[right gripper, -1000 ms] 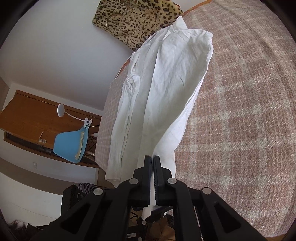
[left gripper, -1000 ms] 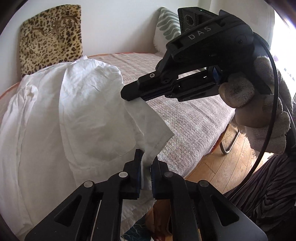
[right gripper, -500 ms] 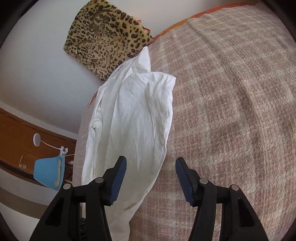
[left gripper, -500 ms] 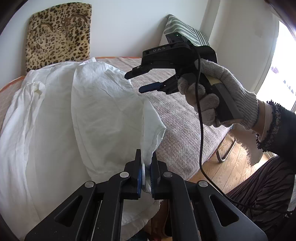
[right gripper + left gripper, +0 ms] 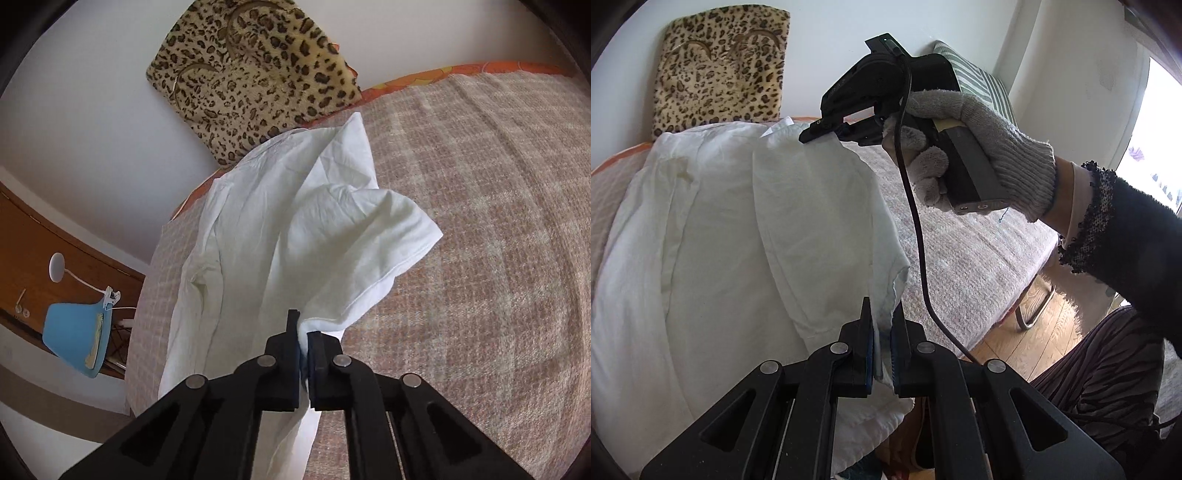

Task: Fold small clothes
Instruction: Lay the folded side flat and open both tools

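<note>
A white shirt (image 5: 738, 236) lies lengthwise on the bed, its right side folded over the middle. My left gripper (image 5: 882, 354) is shut on the shirt's near hem corner at the bed's front edge. My right gripper (image 5: 303, 350) is shut on the folded edge of the shirt (image 5: 295, 229) farther up; in the left wrist view it (image 5: 827, 131) grips the cloth near the collar end, held by a gloved hand. The pinched fold rises a little off the bed.
The plaid bedspread (image 5: 480, 221) stretches to the right of the shirt. A leopard-print cushion (image 5: 720, 70) and a striped pillow (image 5: 979, 81) lean on the wall. A wooden floor (image 5: 1015, 332) and a blue chair (image 5: 74, 336) lie beyond the bed's edge.
My right gripper let go of the near hem, opened, moved up along the shirt and shut on the folded edge near the collar end. My left gripper kept its hold on the hem.
</note>
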Demonstrator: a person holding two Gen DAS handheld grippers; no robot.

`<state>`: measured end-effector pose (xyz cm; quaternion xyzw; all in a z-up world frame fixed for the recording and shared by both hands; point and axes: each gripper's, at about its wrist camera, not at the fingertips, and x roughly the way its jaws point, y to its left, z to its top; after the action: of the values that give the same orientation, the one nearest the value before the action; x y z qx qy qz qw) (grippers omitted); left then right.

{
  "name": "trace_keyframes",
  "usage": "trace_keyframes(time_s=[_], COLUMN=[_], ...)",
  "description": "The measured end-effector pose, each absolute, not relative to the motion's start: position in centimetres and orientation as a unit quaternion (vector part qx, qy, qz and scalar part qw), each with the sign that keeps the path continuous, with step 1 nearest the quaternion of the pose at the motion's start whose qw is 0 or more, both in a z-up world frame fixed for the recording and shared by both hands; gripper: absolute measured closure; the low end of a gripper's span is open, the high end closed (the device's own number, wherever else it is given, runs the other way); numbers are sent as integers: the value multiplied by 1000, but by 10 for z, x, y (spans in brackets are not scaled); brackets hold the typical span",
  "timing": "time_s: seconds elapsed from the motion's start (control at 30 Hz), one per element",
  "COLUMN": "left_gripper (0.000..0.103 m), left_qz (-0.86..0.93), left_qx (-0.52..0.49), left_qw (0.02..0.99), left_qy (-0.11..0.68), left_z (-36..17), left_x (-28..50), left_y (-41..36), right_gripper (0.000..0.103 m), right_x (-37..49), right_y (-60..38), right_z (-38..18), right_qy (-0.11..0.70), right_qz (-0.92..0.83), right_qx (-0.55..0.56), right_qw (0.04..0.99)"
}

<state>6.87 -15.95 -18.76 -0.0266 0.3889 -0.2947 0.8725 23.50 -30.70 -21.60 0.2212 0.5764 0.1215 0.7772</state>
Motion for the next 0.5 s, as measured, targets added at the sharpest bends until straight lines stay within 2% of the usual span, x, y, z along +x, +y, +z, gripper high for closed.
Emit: trace_keyframes(time_s=[0.23, 0.5], left_gripper=[97, 97], left_qz=[-286, -259], left_qx=[-40, -69], left_qw=[880, 884], left_qy=[378, 383], left_z=[-181, -184], left_x=[62, 59], left_y=[-137, -105], right_gripper=[103, 103], right_x=[254, 265], right_y=[-238, -163], right_z=[-209, -229], right_qy=[599, 628], right_qz=[146, 173], right_qx=[148, 72], right_qw=[773, 755])
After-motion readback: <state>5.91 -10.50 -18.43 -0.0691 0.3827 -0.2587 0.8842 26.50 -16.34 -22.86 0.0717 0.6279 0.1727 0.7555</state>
